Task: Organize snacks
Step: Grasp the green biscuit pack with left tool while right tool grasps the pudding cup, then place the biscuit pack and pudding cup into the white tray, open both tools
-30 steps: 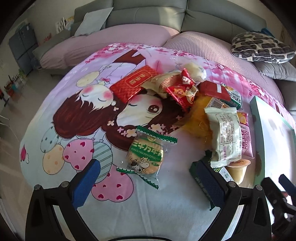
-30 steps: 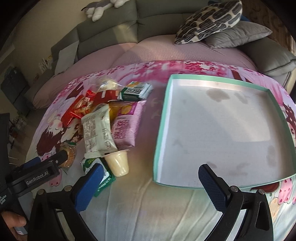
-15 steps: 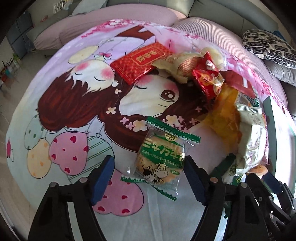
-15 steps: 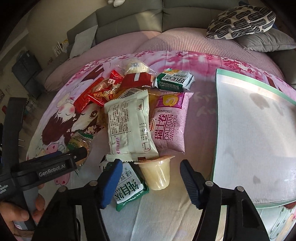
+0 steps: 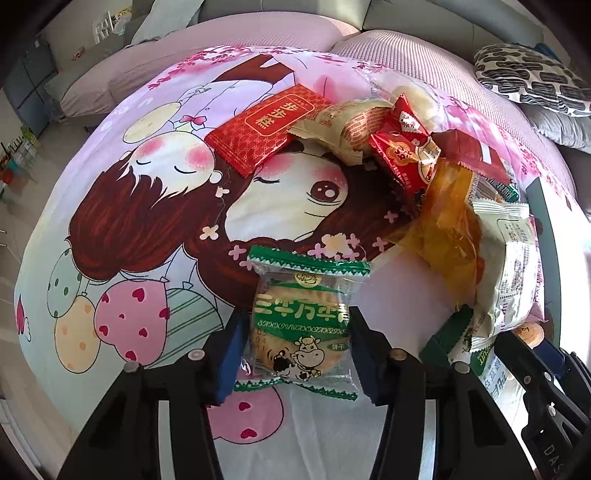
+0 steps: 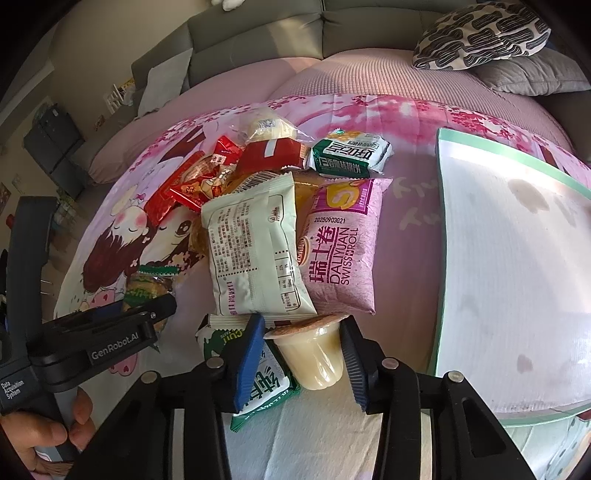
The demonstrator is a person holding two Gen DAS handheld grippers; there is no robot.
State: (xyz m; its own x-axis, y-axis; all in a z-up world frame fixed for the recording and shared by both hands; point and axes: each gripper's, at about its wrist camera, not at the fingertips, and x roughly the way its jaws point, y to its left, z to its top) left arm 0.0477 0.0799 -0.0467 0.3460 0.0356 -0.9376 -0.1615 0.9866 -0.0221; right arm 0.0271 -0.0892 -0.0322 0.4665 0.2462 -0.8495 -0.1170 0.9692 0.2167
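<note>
1. My left gripper has just been closing; its pads now pinch the green cracker packet at 6 o'clock.
2. My right gripper, also just narrowed, squeezes the jelly cup; the tray lies at 3 o'clock.

Home living room — sofa, cushions

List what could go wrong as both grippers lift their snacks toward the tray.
1. The right gripper, jaws just closing on the jelly cup, grips its soft wall; squeezing could pop the foil lid.
2. The white packet overlaps the cup's rim and may get dragged along.
3. The left gripper pinches the cracker packet across its sides; the cracker might crack.
</note>
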